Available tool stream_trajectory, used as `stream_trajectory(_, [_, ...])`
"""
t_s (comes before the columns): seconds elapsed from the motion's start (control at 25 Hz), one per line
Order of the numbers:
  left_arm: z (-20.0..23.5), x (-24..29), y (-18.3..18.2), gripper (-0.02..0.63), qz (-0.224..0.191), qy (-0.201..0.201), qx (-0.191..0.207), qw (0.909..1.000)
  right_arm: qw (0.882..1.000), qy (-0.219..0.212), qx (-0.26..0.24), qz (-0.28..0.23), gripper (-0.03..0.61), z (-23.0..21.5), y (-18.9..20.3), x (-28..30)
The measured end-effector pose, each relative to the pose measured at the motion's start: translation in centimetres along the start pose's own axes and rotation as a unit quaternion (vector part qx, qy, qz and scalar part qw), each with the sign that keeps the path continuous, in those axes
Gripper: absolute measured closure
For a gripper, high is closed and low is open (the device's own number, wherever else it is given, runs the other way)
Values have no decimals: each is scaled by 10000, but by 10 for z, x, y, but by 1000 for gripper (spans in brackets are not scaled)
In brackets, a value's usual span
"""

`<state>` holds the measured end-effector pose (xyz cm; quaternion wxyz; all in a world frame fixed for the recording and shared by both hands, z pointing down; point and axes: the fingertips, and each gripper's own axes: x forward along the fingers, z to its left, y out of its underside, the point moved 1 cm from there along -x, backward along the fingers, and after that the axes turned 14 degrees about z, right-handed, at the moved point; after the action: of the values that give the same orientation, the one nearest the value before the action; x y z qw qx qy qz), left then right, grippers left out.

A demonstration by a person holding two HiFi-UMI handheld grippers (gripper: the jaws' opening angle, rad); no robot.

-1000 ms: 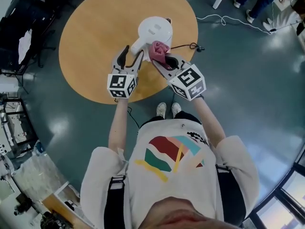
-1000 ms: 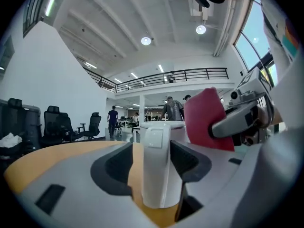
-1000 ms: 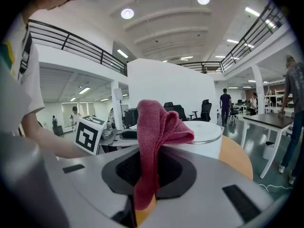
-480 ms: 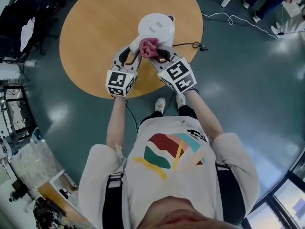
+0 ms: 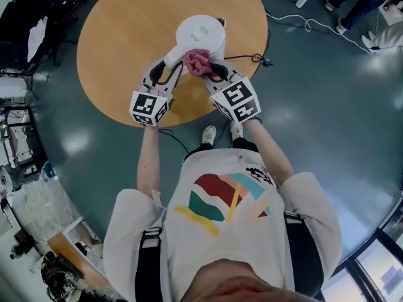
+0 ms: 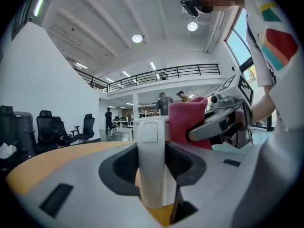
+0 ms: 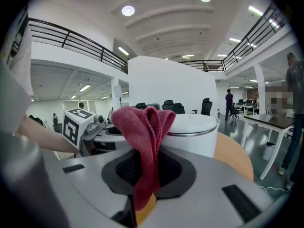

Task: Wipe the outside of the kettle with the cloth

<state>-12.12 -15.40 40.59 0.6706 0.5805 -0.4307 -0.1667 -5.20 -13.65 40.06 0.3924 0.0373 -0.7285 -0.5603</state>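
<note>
A white electric kettle (image 5: 201,33) is stood on a round wooden table (image 5: 113,36), with its white handle (image 5: 175,56) turned toward the person. The left gripper (image 5: 172,68) is held nearly level at that handle. Its jaws have just been closing and are now clamped on the handle, which is seen upright between the two pads in the left gripper view. The right gripper (image 5: 209,73) is held just beside the left one, and its jaws are closed on a bunched pink cloth (image 7: 145,141). The lower part of the cloth is pinched between the pads, while its folded top is raised above them. In the head view the cloth is laid against the near side of the kettle's body, just to the right of the handle and below the lid's rim. Whether it is pressed onto the wall cannot be told. A black cable (image 5: 249,59) is trailed across the table to the right of the kettle.
</note>
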Motion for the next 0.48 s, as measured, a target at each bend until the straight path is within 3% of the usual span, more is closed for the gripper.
stream_trajectory(0.48, [2, 5, -1, 419, 48, 275, 89, 9996, 9997, 100, 151, -153, 531, -39, 17, -25])
